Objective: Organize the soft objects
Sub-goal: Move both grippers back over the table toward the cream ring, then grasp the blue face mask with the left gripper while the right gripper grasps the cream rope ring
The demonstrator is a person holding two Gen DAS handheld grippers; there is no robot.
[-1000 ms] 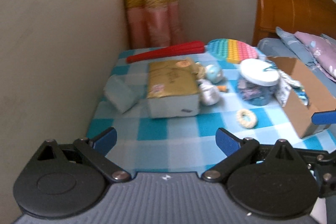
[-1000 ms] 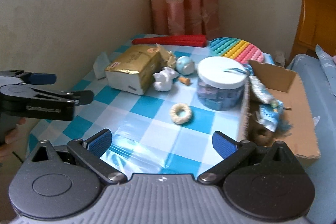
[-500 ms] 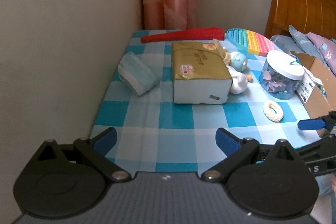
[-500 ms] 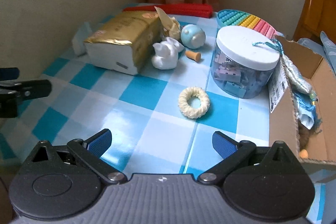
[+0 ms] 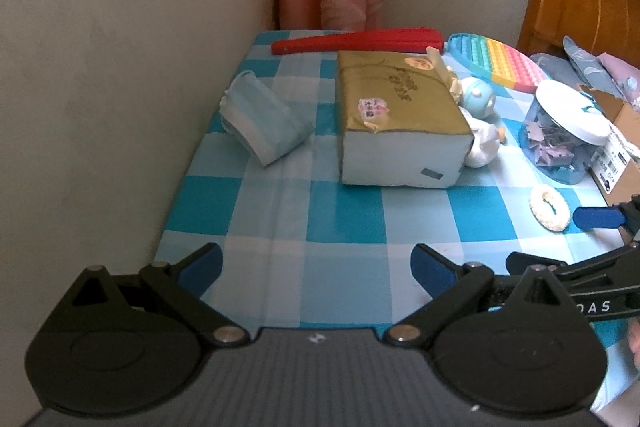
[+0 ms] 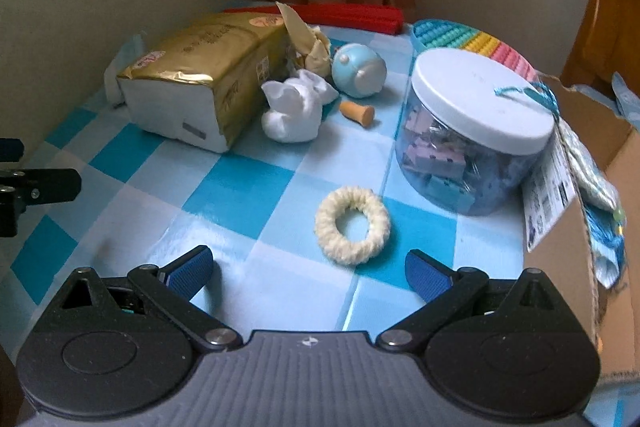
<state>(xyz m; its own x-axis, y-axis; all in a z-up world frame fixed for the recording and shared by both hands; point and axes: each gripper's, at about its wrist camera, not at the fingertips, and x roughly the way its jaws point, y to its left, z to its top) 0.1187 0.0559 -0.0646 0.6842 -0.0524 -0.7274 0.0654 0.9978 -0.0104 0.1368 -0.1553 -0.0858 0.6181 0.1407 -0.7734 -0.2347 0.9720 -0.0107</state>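
Closer in now than half a second back, both views dropped lower over the checked tablecloth (image 5: 304, 219), items looming larger. Left gripper (image 5: 316, 263) spread wide, blue pads well apart, nothing between them, hovering over bare cloth at the near edge. Right gripper (image 6: 308, 267) likewise wide open and empty, lined up just short of the cream woven ring (image 6: 352, 225), which lies flat on the cloth between and just beyond the two pads. Same ring at the far right of the left view (image 5: 549, 207), beside the right gripper's blue tip.

Behind the ring, a clear jar with a white lid (image 6: 476, 131), upright, packed with small pale pieces. Hard against its right side, an open cardboard box (image 6: 608, 187) with a blue-and-silver item draped over its wall. Left of the jar, a white soft toy (image 6: 292, 113) touching the gold-wrapped pack (image 6: 200, 75); small cork-coloured stopper (image 6: 357, 112) on its side just beside the toy; pale blue round toy (image 6: 358, 69) behind. Folded blue face mask (image 5: 262, 123) near the wall, apart from the pack. At the back, a red fan (image 5: 356, 41) and a rainbow pop-it mat (image 5: 496, 61).
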